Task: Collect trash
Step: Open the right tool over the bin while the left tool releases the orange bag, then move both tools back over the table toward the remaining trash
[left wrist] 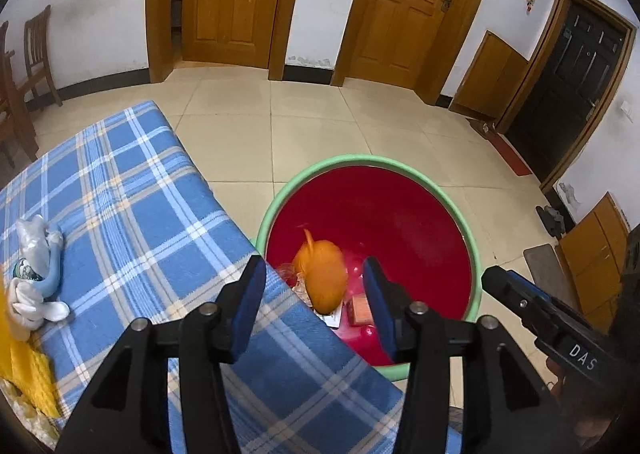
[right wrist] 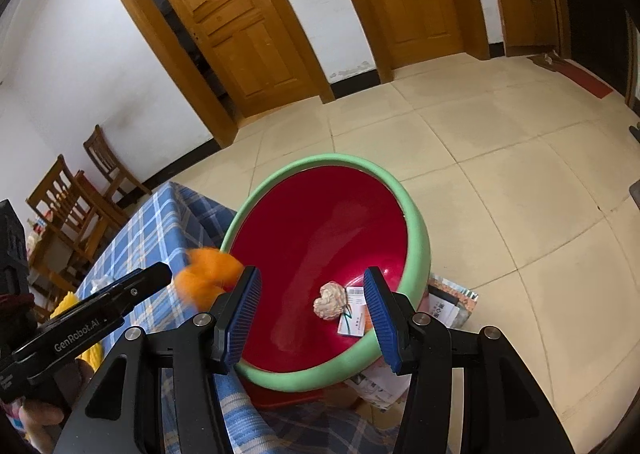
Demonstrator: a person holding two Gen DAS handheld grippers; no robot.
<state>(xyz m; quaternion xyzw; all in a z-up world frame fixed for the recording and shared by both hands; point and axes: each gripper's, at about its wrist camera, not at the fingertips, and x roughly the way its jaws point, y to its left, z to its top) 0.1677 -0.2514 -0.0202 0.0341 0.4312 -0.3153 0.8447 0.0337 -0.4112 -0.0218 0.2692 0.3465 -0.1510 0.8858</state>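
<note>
Orange wad (left wrist: 322,278): blurred in both views; sits between and beyond the L claw's tips, low in the basin's mouth at approx 8 o'clock of its red inside. Touching neither pad in L view.
Same wad, R view: at 10 o'clock of R claw (right wrist: 311,304), over the basin's near-left rim, just off the tip of the L claw's finger. Airborne or resting, can't tell.
L claw (left wrist: 316,286): jaws spread, nothing pinched; blue pads (left wrist: 250,296) stand apart w/ the wad seen past the gap.
R claw: jaws spread too, empty; basin interior shows between its blue pads (right wrist: 240,316).
Basin (left wrist: 304,178): green rim, glossy red inside, on the floor at the corner of the checked cloth, touching or just beside its edge.
Already in basin: crumpled pale paper ball (right wrist: 330,299), small printed card (right wrist: 352,316) next to it at 3 o'clock; an orange-pink box (left wrist: 360,308) shows in L view.
Checked cloth (left wrist: 132,206): blue/white plaid, covers a surface at 9 o'clock of the basin.
On cloth: clear plastic bag and white-blue crumpled wrappers (left wrist: 38,270), well apart from L claw, at 9 o'clock; yellow item (left wrist: 24,370) at the cloth's lower-left edge.
Beside basin: printed packets (right wrist: 452,304) on the floor at its 4 o'clock in R view.
</note>
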